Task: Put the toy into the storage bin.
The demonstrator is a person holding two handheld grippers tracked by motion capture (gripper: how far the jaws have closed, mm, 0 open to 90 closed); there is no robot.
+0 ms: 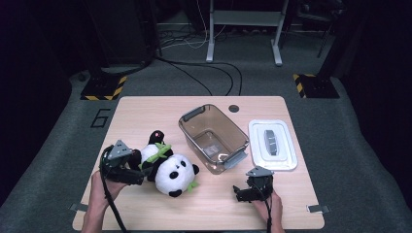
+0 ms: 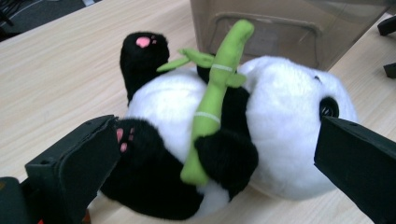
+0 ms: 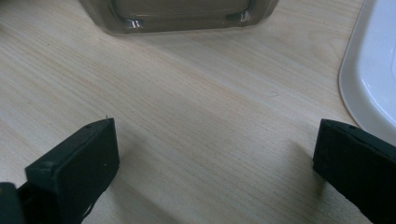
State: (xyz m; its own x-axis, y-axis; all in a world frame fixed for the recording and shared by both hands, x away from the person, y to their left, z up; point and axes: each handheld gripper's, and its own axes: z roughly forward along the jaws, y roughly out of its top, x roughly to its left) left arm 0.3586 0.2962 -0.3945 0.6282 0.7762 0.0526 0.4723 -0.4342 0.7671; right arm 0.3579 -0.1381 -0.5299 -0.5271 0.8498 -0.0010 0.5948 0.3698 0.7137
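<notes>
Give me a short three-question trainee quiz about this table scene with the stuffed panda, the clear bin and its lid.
1. True or false: the white plastic lid is on the clear plastic storage bin.
2. What green item does the black-and-white plush panda hold?
3. Which is nearest the panda: A) left gripper, B) right gripper, C) lid?

Key:
1. False; it lies on the light wooden table beside the bin.
2. A plush bamboo stalk.
3. A; its open jaws flank the panda.
</notes>
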